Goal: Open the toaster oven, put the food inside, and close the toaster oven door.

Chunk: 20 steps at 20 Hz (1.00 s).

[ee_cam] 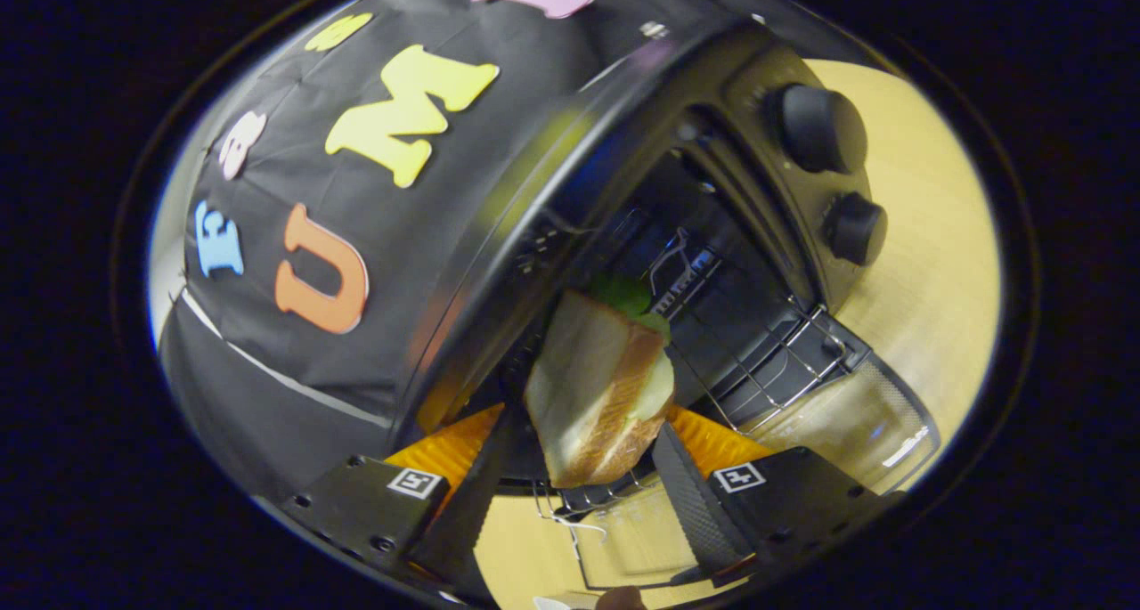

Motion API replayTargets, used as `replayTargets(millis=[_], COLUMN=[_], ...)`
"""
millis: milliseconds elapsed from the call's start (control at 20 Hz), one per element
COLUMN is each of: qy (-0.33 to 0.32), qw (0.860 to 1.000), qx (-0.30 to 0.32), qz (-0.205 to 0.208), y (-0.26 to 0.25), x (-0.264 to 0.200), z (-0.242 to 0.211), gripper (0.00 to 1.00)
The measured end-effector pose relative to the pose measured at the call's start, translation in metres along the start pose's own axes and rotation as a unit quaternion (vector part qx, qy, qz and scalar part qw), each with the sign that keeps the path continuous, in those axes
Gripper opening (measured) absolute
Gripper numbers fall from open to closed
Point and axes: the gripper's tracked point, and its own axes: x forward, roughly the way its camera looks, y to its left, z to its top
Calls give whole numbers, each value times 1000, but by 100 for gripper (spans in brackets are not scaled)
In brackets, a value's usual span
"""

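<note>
A sandwich (597,387) of white bread with green lettuce sits pressed between my two fingers, so my gripper (590,454) is shut on it. The view is strongly rolled. Just ahead stands the black toaster oven (552,191) with its cavity open. Its glass door (855,423) hangs folded down toward me, and the wire rack (784,361) shows inside above it. The sandwich's far end, with the lettuce, reaches the mouth of the cavity, beside the rack. Whether it touches the rack I cannot tell.
Two black knobs (824,129) (855,227) sit on the oven's control panel beside the cavity. The oven stands on a light wooden table (926,263). The booth's black cloth wall (294,147) rises behind the oven.
</note>
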Motion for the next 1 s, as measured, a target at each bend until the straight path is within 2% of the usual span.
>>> replayTargets(millis=[50, 100, 250, 350, 600, 750, 1000], qy=[6, 9, 35, 51, 61, 54, 52], qw=[999, 998, 990, 984, 969, 959, 936], qx=[-28, -51, -119, -143, -213, -258, -333], qz=[-19, -36, -72, -88, -105, -102, -101], y=[-3, -5, -12, -17, -18, -9, 2], x=[-1, -5, -11, -18, -45, -72, -124], z=[-1, -4, -13, -21, -28, -32, -45], gripper=[99, 100, 100, 100, 100, 100, 100])
